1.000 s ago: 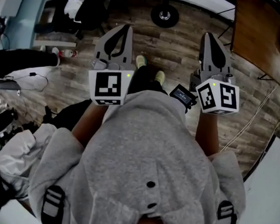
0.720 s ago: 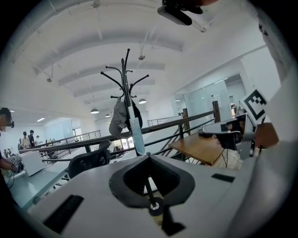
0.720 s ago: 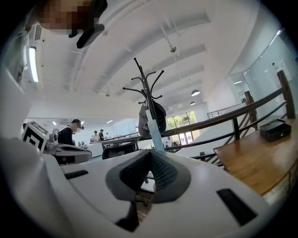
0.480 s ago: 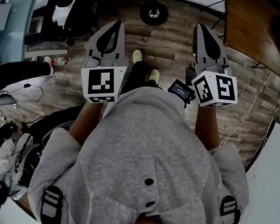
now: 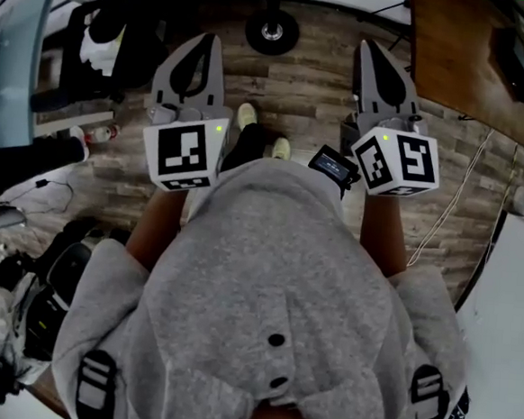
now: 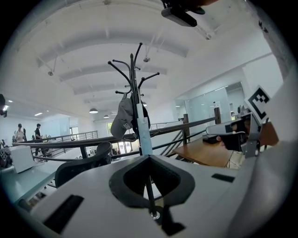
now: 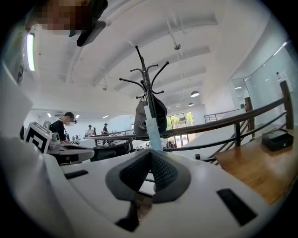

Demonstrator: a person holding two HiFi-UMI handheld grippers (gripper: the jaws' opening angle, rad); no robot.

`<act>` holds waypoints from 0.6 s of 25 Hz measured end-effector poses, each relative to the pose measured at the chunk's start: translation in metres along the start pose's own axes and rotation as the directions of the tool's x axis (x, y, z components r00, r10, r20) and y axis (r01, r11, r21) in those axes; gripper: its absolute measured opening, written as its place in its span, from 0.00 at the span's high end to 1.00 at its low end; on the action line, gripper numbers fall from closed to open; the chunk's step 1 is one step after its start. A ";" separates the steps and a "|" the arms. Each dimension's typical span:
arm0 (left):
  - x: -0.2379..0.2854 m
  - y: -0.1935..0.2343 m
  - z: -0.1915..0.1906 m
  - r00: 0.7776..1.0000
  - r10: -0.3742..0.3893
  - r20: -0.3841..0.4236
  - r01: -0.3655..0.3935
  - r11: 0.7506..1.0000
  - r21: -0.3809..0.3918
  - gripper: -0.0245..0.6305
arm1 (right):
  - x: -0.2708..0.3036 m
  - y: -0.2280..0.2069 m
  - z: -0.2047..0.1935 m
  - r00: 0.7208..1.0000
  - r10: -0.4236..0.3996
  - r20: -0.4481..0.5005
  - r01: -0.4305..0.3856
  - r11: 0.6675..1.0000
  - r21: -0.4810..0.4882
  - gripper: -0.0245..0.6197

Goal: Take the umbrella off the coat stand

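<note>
Left gripper [image 6: 149, 156]: the jaws are seen pressed together at the tips, with nothing between them. Right gripper [image 7: 150, 152]: the jaws are likewise seen closed tip to tip and empty. Both grippers are held out level in front of the person's grey hooded top [image 5: 273, 295], side by side and well apart from each other.

Coat stand [image 6: 135, 83]: it is seen upright, dead ahead of both grippers and not touched by either. Its round base [image 5: 271, 31] is seen on the wooden floor [image 5: 298, 89], beyond the person's shoes [image 5: 247, 115] and between the lines of the two grippers.

Umbrella [image 6: 143, 135]: it is taken to be the slim, pale blue, furled shape seen hanging straight down against the pole, below the hooks. It has not been removed from the stand. A grey cap [image 6: 122, 122] is hung just beside it, on its left, and a dark item [image 7: 161, 114] is hung behind the pole; what that item is cannot be told.

Surroundings: a wooden table [image 5: 454, 66] is noted to the right of the stand, with a black railing [image 7: 233, 122] running behind it.
</note>
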State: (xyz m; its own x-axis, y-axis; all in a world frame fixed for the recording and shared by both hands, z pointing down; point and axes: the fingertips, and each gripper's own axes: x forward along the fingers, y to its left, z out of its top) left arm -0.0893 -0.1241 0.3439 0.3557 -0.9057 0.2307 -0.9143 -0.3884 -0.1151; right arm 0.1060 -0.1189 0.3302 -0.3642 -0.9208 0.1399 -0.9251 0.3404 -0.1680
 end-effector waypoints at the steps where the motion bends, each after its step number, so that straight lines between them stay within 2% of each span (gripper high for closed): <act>1: 0.005 0.005 0.002 1.000 -0.004 0.003 0.004 1.000 -0.004 0.94 | 0.007 0.000 0.002 1.000 -0.001 -0.002 0.001 1.000 -0.004 0.95; 9: 0.042 0.042 0.006 0.999 -0.042 0.022 0.043 0.998 -0.041 0.94 | 0.062 0.009 0.009 1.000 -0.007 -0.009 0.007 1.000 -0.024 0.95; 15: 0.057 0.052 0.005 0.996 -0.085 0.018 0.086 0.994 -0.068 0.94 | 0.082 0.013 0.010 0.999 -0.010 -0.031 0.009 0.999 -0.043 0.95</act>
State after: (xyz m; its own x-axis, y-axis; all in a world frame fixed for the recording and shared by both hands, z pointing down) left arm -0.1157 -0.1969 0.3457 0.4351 -0.8724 0.2226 -0.8915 -0.4521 -0.0293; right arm 0.0653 -0.1924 0.3299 -0.3582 -0.9178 0.1713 -0.9320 0.3404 -0.1248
